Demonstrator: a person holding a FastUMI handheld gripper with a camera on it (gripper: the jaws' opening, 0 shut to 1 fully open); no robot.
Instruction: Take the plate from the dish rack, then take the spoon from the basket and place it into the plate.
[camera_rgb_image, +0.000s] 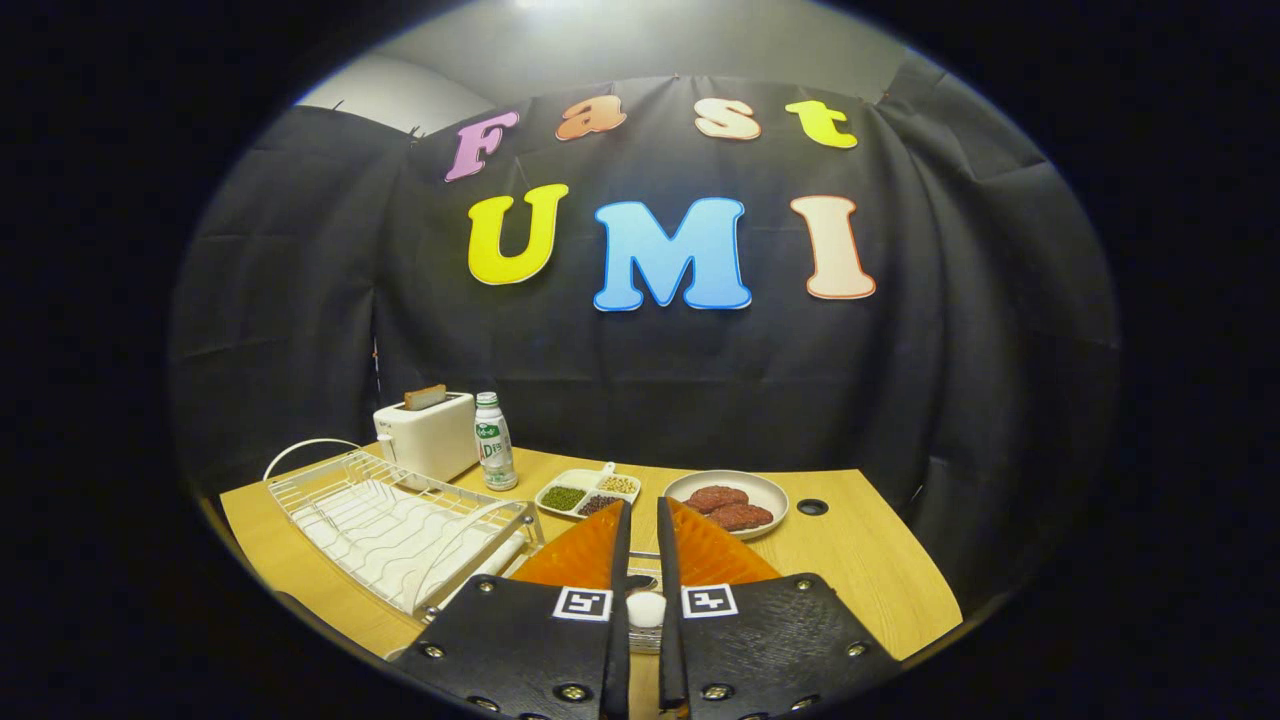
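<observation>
1. Wooden tabletop (860, 570) carries everything
2. White wire dish rack (395, 525) lies left of the tongs, its slots bare
3. Toaster (427, 435) stands behind the rack, a bottle (494, 442) just beside it
4. Plate (740, 497) holding two meat patties sits just beyond the right finger
5. Divided dish (588, 493) of grains lies beyond the tips
6. Tongs (640, 508) are nearly pressed together; whether they pinch the white-ended thing (645, 608) between them, I cannot tell
</observation>
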